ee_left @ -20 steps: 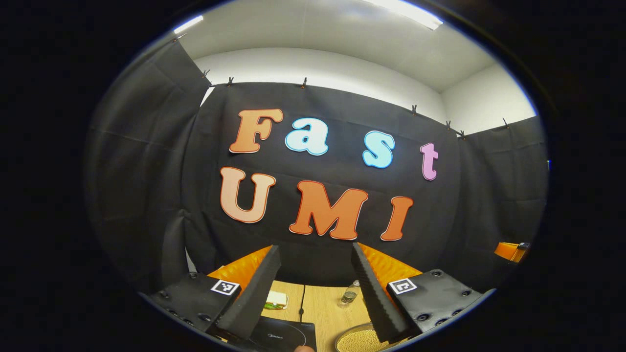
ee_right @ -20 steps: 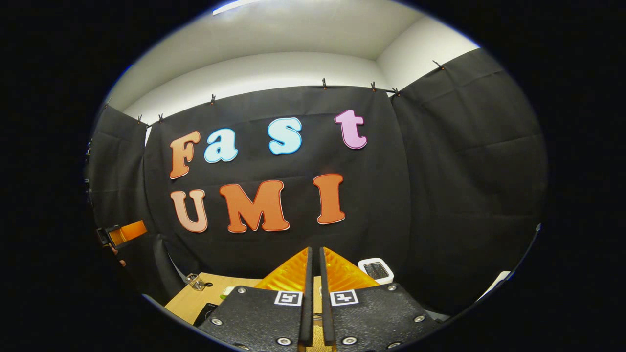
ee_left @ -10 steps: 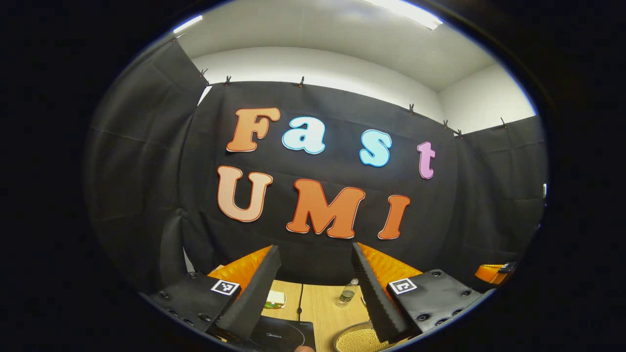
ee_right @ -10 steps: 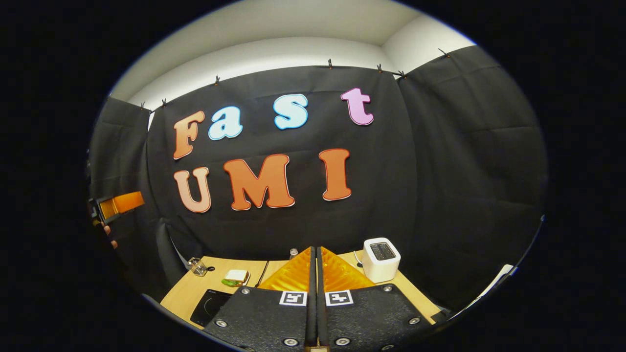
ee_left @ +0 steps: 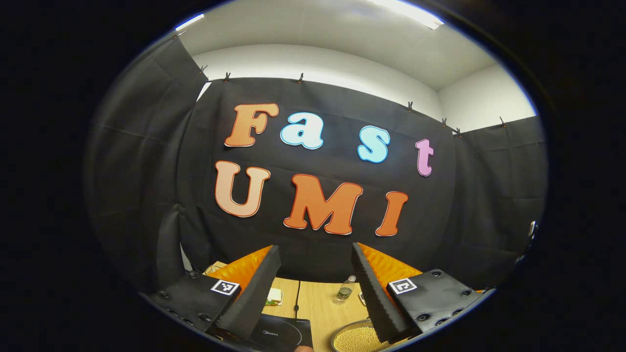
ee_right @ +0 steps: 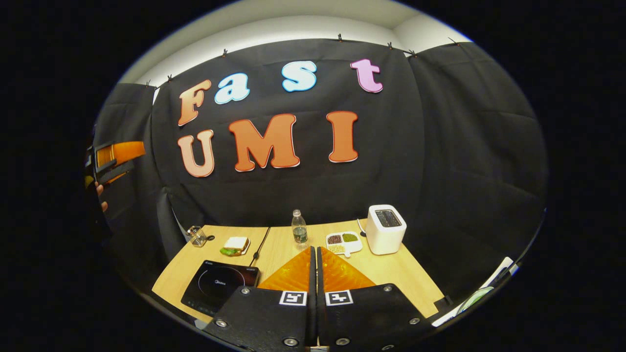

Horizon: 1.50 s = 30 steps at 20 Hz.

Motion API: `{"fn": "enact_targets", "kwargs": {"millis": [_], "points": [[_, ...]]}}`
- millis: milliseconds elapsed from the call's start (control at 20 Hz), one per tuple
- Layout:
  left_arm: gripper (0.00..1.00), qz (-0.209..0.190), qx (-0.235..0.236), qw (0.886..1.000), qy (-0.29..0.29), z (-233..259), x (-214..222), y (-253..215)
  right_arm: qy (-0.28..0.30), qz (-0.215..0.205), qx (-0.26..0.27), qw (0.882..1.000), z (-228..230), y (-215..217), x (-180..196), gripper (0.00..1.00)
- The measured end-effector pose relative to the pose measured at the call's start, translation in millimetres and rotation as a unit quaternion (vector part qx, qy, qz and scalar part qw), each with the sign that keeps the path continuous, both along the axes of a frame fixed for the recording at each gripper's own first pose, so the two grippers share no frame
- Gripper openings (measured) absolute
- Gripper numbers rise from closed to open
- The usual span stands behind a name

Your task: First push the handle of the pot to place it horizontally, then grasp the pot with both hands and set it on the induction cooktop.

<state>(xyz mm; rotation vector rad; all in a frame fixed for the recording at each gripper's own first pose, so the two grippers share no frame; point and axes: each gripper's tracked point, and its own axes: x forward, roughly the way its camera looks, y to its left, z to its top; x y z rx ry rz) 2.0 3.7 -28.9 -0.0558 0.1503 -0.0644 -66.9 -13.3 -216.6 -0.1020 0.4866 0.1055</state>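
Observation:
In the left gripper view, my left gripper (ee_left: 314, 247) stands open high over the table with nothing between its fingers. Low between them lies the black induction cooktop (ee_left: 276, 335). To its right is the pot (ee_left: 353, 338), a round metal rim filled with yellowish grains, partly hidden by one finger; its handle is hidden. In the right gripper view, my right gripper (ee_right: 315, 249) is shut on nothing and points down at the wooden table (ee_right: 401, 274). The induction cooktop (ee_right: 217, 288) lies left of it. The left gripper (ee_right: 115, 155), held by a hand, hangs at the far left.
Along the table's back stand a glass jar (ee_right: 196, 235), a sandwich on a plate (ee_right: 234, 244), a small bottle (ee_right: 299, 230), a white dish of beans (ee_right: 344, 240) and a white toaster (ee_right: 385, 229). A cable (ee_right: 261, 242) runs from the cooktop toward the wall.
The right gripper view has tilted down, bringing the whole table into sight. The left gripper has dipped slightly. Both keep the same finger stance.

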Motion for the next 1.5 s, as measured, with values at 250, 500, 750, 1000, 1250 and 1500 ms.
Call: {"fn": "enact_targets", "kwargs": {"millis": [250, 500, 750, 1000, 1250, 1500], "points": [[0.95, 0.003, 0.023, 1.000, -0.011, 9.5, -3.1, 1.1, 0.052, -0.001, 0.011, 0.999, -46.2, -9.7, -29.3, 0.00], [0.95, 0.012, 0.030, 0.999, -0.010, 9.7, -16.8, 6.6, 0.123, -0.009, -0.003, 0.992, -100.4, -29.7, -63.0, 0.00], [0.95, 0.022, 0.039, 0.999, -0.003, -0.2, -26.1, 13.8, 0.189, -0.019, -0.022, 0.982, -151.0, -47.8, -95.2, 0.00], [0.95, 0.031, 0.037, 0.999, 0.010, -11.6, -25.7, 24.3, 0.238, -0.024, -0.041, 0.970, -192.4, -53.4, -112.5, 0.00], [0.95, 0.059, 0.052, 0.997, 0.017, -19.3, -31.8, 46.5, 0.290, -0.023, -0.052, 0.955, -230.8, -60.5, -134.4, 0.00], [0.95, 0.087, 0.063, 0.994, 0.029, -29.8, -43.8, 68.2, 0.326, -0.004, -0.066, 0.943, -260.2, -53.9, -147.2, 0.00]]}}
